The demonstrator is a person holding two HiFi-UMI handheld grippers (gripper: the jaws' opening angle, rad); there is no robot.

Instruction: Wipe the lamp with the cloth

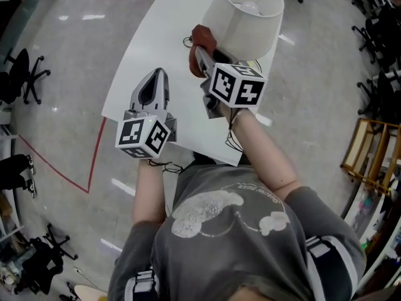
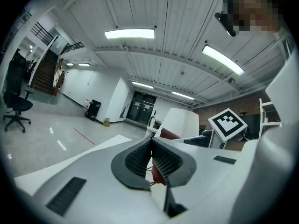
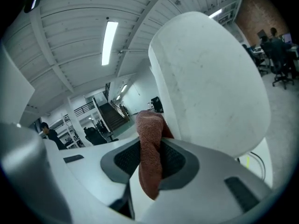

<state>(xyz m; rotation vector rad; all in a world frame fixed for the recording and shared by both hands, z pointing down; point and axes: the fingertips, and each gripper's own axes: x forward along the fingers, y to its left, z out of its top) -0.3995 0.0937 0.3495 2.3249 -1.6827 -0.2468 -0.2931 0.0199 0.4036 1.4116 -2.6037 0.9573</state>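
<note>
Our right gripper is closed on the cloth, a rust-red, finely knitted fold that stands up between the ribbed dark pads and hangs out below them. From the head view, this gripper holds the cloth at the lower left side of the lamp. We cannot tell whether cloth and shade actually touch. Our left gripper has its jaws pressed together with nothing between them. It hovers over the surface, left of the right one and apart from the lamp. The shade is a smooth, matt white tapered drum, faintly smudged, with a round bulb showing in its open top. The shade and gripper hide the lamp's base. The surface is plain white and flat, above a glossy grey floor.
</note>
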